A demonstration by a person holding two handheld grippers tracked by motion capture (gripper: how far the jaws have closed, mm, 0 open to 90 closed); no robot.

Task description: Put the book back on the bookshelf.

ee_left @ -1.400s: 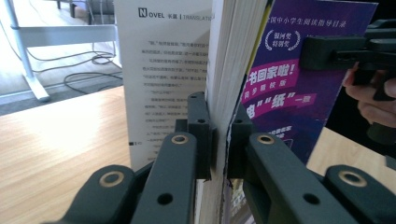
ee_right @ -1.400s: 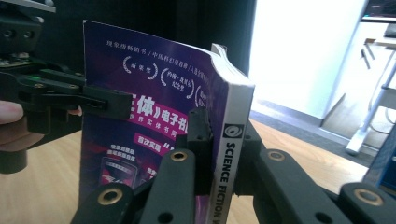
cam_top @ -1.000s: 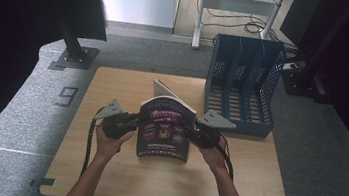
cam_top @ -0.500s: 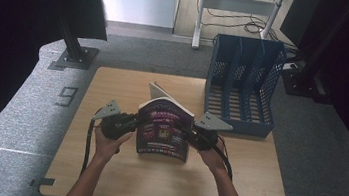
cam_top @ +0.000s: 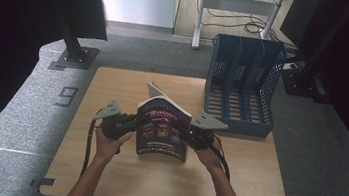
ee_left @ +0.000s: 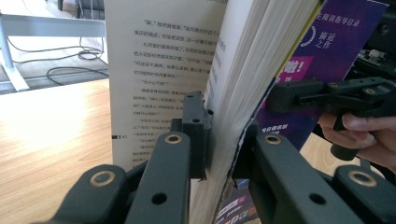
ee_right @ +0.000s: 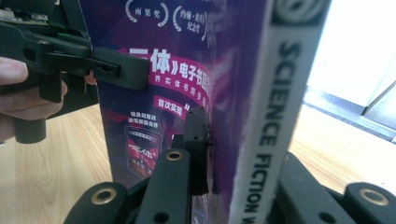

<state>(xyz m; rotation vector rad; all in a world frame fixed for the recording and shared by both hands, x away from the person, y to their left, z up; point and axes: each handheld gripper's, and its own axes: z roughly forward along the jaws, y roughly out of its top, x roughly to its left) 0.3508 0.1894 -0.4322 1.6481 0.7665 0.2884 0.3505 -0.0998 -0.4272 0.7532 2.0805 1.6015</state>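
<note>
**Book clamped from both sides**

Pale wood table on grey carpet, with a blue file rack at its far right. From the high view, a purple-covered book stands upright near the table's middle, one loose page fanned out behind it. The left gripper pinches its left edge and the right gripper its right edge.

In the left gripper view, the jaws have just closed a little on the page block and cover; printed text shows on an open page, and the right gripper bites the purple cover beyond.

In the right gripper view, the jaws have just been closing and squeeze the spine side; the white spine reads "SCIENCE FICTION", and the left gripper clamps the far edge.
</note>
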